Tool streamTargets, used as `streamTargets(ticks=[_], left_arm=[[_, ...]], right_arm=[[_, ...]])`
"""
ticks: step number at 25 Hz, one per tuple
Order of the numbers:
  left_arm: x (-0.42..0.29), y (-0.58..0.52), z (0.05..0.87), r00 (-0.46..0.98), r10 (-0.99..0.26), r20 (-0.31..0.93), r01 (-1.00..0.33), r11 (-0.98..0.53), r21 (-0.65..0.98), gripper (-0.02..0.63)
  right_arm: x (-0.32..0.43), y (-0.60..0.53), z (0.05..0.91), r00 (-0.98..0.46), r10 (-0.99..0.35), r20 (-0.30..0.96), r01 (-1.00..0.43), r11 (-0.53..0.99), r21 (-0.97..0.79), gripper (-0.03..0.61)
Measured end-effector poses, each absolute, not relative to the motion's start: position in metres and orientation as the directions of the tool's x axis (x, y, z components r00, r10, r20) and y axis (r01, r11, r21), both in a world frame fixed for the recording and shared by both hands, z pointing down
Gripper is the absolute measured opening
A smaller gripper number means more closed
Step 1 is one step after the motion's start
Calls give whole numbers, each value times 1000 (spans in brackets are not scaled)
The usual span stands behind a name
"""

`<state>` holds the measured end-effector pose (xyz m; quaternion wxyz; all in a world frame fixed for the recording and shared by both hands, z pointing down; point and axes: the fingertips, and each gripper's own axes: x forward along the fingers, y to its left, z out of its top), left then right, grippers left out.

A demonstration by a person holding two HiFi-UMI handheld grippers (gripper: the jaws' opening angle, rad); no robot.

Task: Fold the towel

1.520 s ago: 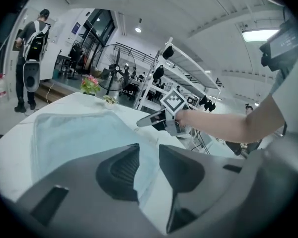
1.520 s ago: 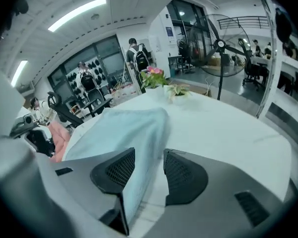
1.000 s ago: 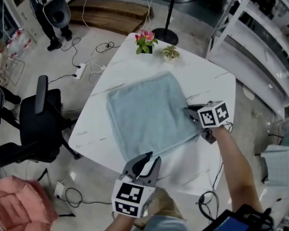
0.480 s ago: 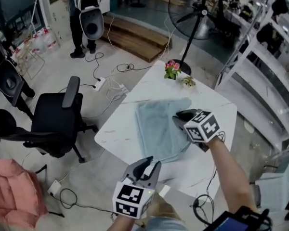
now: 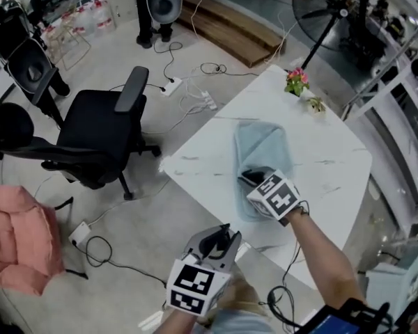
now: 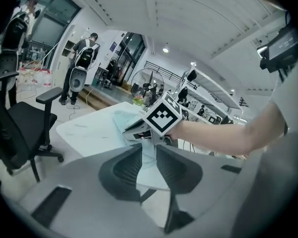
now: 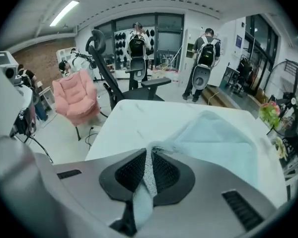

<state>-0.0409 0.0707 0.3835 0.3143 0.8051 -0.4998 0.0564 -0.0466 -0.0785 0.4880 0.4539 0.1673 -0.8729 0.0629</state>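
Your right tool (image 7: 150, 155) pinches a corner of the towel (image 5: 262, 139): its pads are closed on the pale blue cloth, which runs up between them and out over their tips. From there the towel stretches away across the white bench (image 5: 329, 164) as a narrow, doubled-over band, with its far end toward the pot of pink flowers (image 5: 296, 82) at the far corner. A smaller plant (image 5: 313, 104) stands just beside that pot. In the head view your right hand sits over the near end of the towel, with the marker cube facing up, and the rest of the cloth lies flat on the marble top. Your left tool (image 5: 226, 235) has its jaws spread, with nothing between them. In its own view you see only the bench and your right tool through the gap. It hangs off the near edge of the bench, over the floor, well apart from the towel. To the left of the bench stands a black office chair (image 5: 97, 134), with cables (image 5: 188, 92) trailing over the floor beyond it. A pink cushion (image 5: 21, 239) lies at the lower left, and a standing fan (image 5: 327, 2) rises behind the bench.
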Motion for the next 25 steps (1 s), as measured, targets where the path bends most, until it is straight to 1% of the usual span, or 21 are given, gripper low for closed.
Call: streamTargets(ticks=[3, 4, 5, 7, 8, 10, 12, 14, 15, 16, 18, 22, 24, 25], left_arm=[[-49, 73, 409, 480, -761, 437, -843, -262, 469, 94], [-51, 73, 414, 476, -760, 443, -844, -253, 473, 94], [-53, 72, 416, 472, -760, 447, -845, -246, 475, 94], [-56, 69, 413, 466, -763, 447, -847, -240, 475, 94], [-57, 67, 410, 464, -766, 445, -848, -239, 472, 94], [-59, 62, 400, 457, -775, 436, -852, -241, 465, 94], [-61, 54, 386, 450, -793, 412, -854, -247, 457, 94], [-61, 50, 376, 447, -801, 399, -855, -253, 452, 94], [-61, 49, 374, 447, -802, 396, -856, -255, 450, 93], [-60, 48, 374, 448, -802, 396, -856, -256, 449, 93], [-58, 48, 378, 450, -799, 399, -855, -257, 450, 92], [-50, 49, 397, 470, -774, 424, -849, -266, 457, 92], [-44, 49, 406, 483, -757, 441, -847, -275, 455, 92], [-41, 48, 407, 490, -749, 446, -846, -284, 451, 92]], right_arm=[[-54, -78, 508, -554, -248, 795, -360, 932, 40, 48], [-57, -76, 508, -563, -231, 793, -348, 937, 25, 56], [-59, -72, 506, -574, -194, 796, -329, 944, -7, 92], [-64, -61, 487, -610, -104, 785, -292, 951, -101, 213], [-64, -57, 472, -637, -75, 767, -280, 950, -140, 231], [-60, -54, 433, -700, -57, 711, -274, 942, -194, 239], [-49, -58, 397, -763, -76, 642, -290, 928, -235, 234], [-31, -65, 378, -785, -124, 607, -325, 916, -234, 159], [-22, -67, 380, -775, -148, 614, -344, 915, -213, 98], [-14, -66, 388, -756, -162, 634, -355, 916, -188, 55], [-9, -49, 417, -712, -140, 688, -339, 927, -162, 51], [-20, 3, 489, -636, -41, 770, -262, 951, -165, 52], [-26, 17, 506, -627, -13, 779, -227, 960, -166, 58], [-27, 16, 501, -642, -9, 767, -219, 960, -172, 62]])
